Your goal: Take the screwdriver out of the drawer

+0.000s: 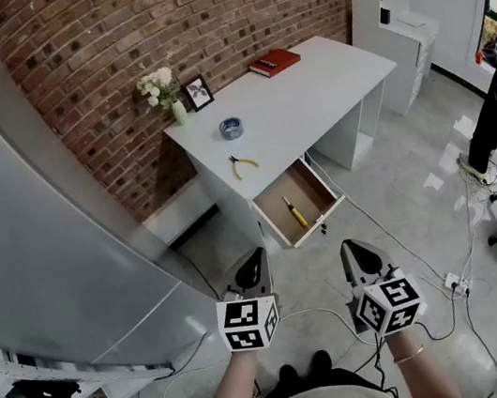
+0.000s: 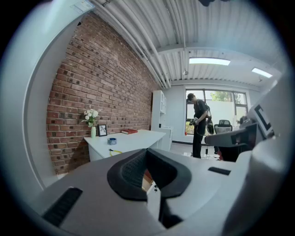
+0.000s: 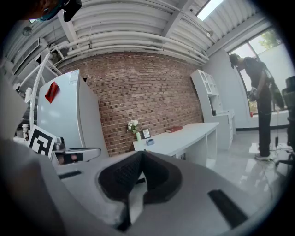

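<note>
Both grippers hang low before the desk (image 1: 305, 88), well short of it: the left gripper (image 1: 251, 264) and the right gripper (image 1: 360, 257) each have jaws pressed together on nothing. The yellow screwdriver (image 1: 296, 212) lies in the open drawer (image 1: 320, 225) under the desk's front edge, its length running front to back, parallel to the drawer's side walls. It sits ahead, between the two tools, neither plainly nearer; whichever goes must open first, I judge

Screwdriver (image 1: 296, 212) in drawer (image 1: 315, 190) of desk (image 1: 324, 85)
</note>
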`<state>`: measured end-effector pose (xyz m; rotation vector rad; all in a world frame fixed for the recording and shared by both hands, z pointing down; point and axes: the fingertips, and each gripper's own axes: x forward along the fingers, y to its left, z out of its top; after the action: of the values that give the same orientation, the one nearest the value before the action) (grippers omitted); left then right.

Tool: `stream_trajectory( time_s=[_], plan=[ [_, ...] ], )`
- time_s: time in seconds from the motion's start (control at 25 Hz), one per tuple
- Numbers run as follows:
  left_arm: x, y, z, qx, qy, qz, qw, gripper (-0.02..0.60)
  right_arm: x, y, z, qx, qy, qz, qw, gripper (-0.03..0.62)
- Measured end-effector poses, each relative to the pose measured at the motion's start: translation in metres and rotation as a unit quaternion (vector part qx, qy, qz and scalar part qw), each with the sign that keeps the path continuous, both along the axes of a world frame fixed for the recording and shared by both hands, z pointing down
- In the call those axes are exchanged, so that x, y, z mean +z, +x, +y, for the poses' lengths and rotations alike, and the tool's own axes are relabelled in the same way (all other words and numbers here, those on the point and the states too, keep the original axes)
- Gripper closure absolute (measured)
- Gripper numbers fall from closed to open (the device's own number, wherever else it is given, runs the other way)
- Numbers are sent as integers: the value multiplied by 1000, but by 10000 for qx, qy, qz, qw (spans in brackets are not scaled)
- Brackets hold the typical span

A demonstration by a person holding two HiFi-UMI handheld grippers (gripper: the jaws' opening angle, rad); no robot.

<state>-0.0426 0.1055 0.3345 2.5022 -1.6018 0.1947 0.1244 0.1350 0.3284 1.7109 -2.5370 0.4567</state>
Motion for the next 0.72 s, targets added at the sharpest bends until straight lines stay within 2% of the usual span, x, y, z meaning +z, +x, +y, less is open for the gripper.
stream_trajectory(
  time_s=[0.48,0.72],
  plan=[
    [2,10,3,-90,-15,21,10000,591,10,19,-4,300,-95,58,9995,592],
    [1,17,4,-173,-1,-6,9999,591,8,28,-8,267,-28,153,9995,591]
  ],
)
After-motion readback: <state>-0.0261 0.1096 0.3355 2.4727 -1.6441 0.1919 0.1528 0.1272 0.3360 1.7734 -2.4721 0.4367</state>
